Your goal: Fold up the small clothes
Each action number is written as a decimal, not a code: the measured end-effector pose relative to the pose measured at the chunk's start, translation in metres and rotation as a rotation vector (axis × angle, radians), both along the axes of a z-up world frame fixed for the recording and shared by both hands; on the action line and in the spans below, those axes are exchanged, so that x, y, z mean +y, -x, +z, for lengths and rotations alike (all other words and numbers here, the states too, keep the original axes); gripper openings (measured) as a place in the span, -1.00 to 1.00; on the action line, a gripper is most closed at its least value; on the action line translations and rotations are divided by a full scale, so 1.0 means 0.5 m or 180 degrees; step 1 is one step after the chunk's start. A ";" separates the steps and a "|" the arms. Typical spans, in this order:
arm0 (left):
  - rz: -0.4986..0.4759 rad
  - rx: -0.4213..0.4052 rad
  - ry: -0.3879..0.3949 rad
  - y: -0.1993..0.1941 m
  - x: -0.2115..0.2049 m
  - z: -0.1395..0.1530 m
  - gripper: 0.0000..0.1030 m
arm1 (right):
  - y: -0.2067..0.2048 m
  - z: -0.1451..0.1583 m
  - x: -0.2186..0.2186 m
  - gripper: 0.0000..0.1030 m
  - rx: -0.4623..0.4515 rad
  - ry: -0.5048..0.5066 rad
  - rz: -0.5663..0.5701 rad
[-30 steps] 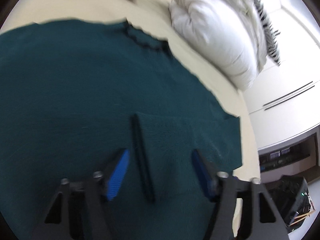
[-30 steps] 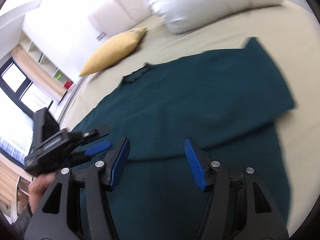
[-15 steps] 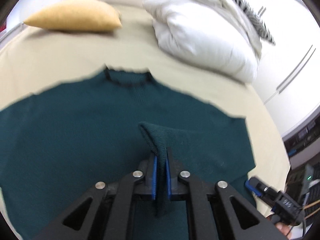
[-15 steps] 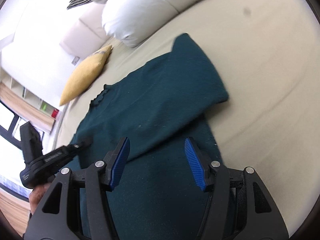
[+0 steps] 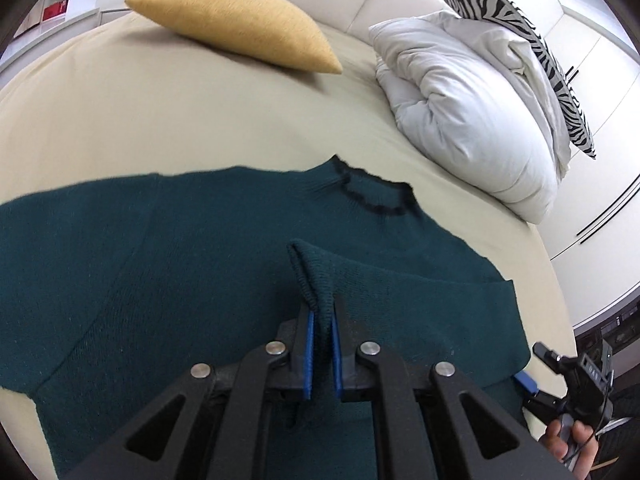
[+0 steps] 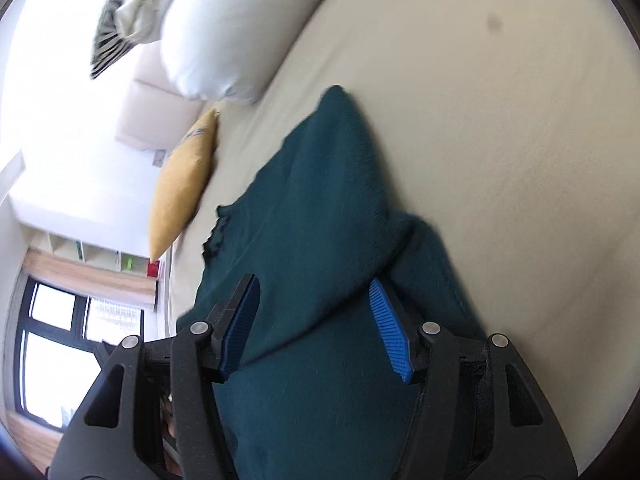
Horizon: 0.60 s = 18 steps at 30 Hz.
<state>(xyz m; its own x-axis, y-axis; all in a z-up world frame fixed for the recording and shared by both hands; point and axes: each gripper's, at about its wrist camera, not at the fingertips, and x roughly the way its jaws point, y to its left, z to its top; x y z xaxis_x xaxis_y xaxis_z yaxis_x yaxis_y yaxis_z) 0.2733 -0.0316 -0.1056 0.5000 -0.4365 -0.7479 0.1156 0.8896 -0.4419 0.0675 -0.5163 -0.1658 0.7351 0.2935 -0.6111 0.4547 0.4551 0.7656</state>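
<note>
A dark teal knit sweater [image 5: 180,280] lies spread on the beige bed, its black-trimmed collar [image 5: 372,196] towards the pillows. My left gripper [image 5: 320,344] is shut on the ribbed cuff of a sleeve [image 5: 316,276] folded over the sweater's body and lifts it a little. My right gripper [image 6: 316,324] is open and empty, held over the sweater [image 6: 320,220] near a folded sleeve edge. The right gripper also shows in the left wrist view [image 5: 560,384] at the bed's right edge.
A yellow cushion [image 5: 236,24] and a white pillow [image 5: 472,120] with a zebra-print cushion [image 5: 532,48] lie at the head of the bed [image 5: 160,120]. Bare beige sheet [image 6: 500,160] lies right of the sweater. A window and shelves [image 6: 80,300] stand beyond the bed's left side.
My left gripper closed on the sleeve cuff and raised it over the sweater. My right gripper stayed open and swung, rolling so its view tilts towards the sweater's right side.
</note>
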 end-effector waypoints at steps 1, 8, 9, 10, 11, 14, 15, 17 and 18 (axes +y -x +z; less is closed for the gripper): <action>0.0004 0.0047 0.0016 -0.001 0.004 -0.012 -0.84 | -0.003 -0.002 -0.008 0.06 -0.0004 0.0049 -0.0054; -0.0010 0.0136 0.0067 0.003 0.011 -0.042 -0.84 | 0.001 -0.025 -0.047 -0.25 -0.0071 0.0039 -0.0162; -0.0033 0.0123 0.0055 0.003 0.010 -0.042 -0.84 | 0.000 -0.016 -0.041 -0.25 -0.0007 0.0095 -0.0098; -0.0052 0.0113 0.0043 0.002 0.009 -0.042 -0.84 | -0.001 -0.004 -0.039 -0.22 0.0040 0.0159 -0.0038; -0.0062 0.0107 0.0042 0.001 0.009 -0.043 -0.84 | 0.000 0.010 -0.036 -0.17 0.0028 0.0242 -0.0004; -0.0074 0.0109 0.0052 -0.003 0.009 -0.049 -0.83 | -0.004 0.079 -0.052 -0.17 -0.0008 0.0808 -0.0150; -0.0076 0.0105 0.0055 -0.003 0.009 -0.050 -0.83 | -0.014 0.086 -0.061 -0.17 0.0055 0.0895 -0.0215; -0.0082 0.0102 0.0046 -0.004 0.007 -0.052 -0.82 | -0.058 0.083 -0.084 -0.17 0.0174 0.0931 -0.0205; -0.0089 0.0098 0.0039 -0.005 0.006 -0.052 -0.82 | -0.092 0.075 -0.093 -0.17 0.0219 0.0977 -0.0145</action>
